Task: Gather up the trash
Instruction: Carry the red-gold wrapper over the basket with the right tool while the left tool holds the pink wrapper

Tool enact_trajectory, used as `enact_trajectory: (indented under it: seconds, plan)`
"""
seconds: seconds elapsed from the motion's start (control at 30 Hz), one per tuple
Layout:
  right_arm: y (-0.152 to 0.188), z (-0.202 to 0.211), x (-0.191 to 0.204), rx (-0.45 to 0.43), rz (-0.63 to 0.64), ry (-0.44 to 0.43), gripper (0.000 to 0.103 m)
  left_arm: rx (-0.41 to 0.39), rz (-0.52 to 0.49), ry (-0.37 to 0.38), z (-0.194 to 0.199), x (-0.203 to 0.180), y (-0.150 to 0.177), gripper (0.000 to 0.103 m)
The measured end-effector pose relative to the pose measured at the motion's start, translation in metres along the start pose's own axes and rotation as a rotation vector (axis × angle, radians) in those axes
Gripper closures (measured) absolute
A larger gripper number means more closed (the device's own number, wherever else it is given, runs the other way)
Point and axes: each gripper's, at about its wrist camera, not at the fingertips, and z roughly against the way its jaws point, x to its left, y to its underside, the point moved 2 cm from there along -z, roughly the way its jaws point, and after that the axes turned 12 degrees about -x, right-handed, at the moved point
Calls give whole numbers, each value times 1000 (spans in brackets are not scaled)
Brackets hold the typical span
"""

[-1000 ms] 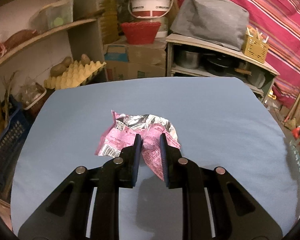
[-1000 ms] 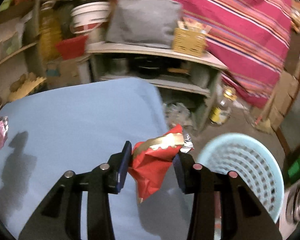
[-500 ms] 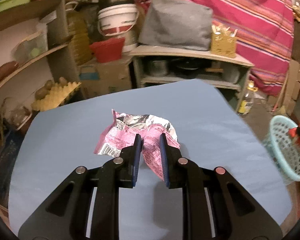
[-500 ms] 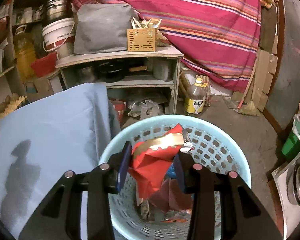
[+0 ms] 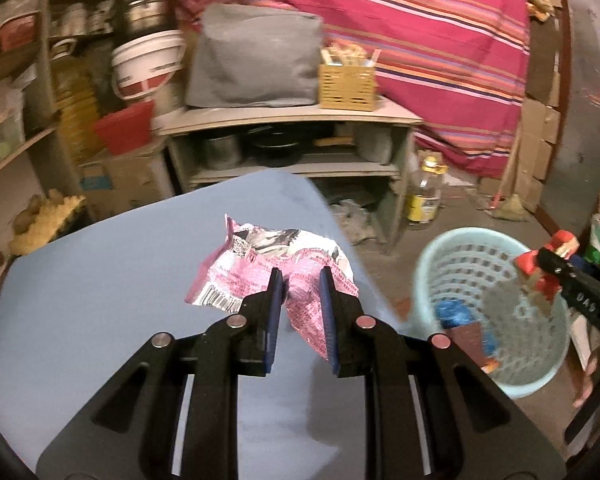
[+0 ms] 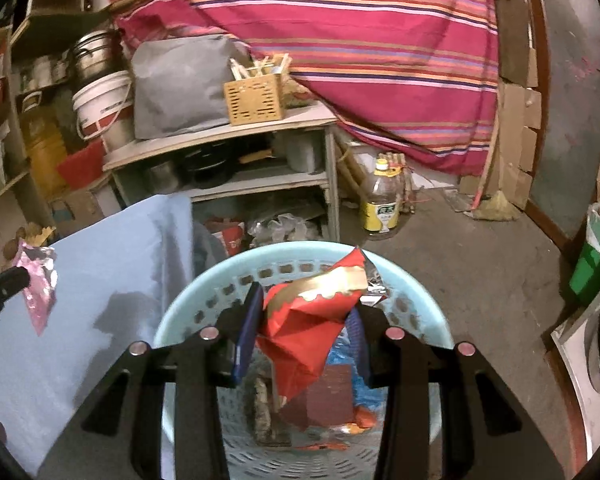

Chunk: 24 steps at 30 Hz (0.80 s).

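Observation:
My left gripper (image 5: 299,280) is shut on a crumpled pink and silver wrapper (image 5: 260,268) and carries it above the blue table (image 5: 100,300), near the table's right edge. In the right wrist view that same pink wrapper (image 6: 40,280) shows at the far left. My right gripper (image 6: 304,308) is shut on a red and gold wrapper (image 6: 312,316) and hangs over the light blue perforated basket (image 6: 204,292), which holds several pieces of trash. From the left wrist view the basket (image 5: 452,248) stands on the floor to the right, with the right gripper (image 5: 540,264) above its far rim.
A grey shelf unit (image 6: 228,140) with pots, a grey bag and a wooden box stands behind the table. An oil bottle (image 6: 382,204) is on the floor by a striped red cloth (image 6: 360,40). Buckets and shelves crowd the left. A green bin (image 6: 592,260) stands at the right.
Both grippers have swung right with their wrappers. The right one went from over the table edge to above the basket. The left one neared the table's right edge, bringing the basket into its view.

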Motion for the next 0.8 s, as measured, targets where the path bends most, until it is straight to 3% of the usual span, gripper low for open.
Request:
enact_trajectory:
  seconds: [0.2,0.33,0.47,0.6,0.67,0.73,0.8]
  plan:
    - [2,5,-28,-3,10,42,63,4,-26,75,-12,-59,7,85]
    - [6,2,-42,11,-30,10,63,9,-34,102,-20,-86,9,86]
    - [8,-1,-51,15,-61,6,63,8,-51,121,-29,-104,7,92]
    - [11,-5,-54,22,-74,-5,63,15,-51,116,-32,-103,6,92]
    - [11,-4,-54,20,-77,-10,63,7,-49,93,-31,-96,5,79]
    - [10,-4,-55,18,-89,-17,62,1,-48,57,-29,-84,8,39]
    - [11,-5,-54,27,-92,-21,62,-11,-52,23,-27,-72,13,24]
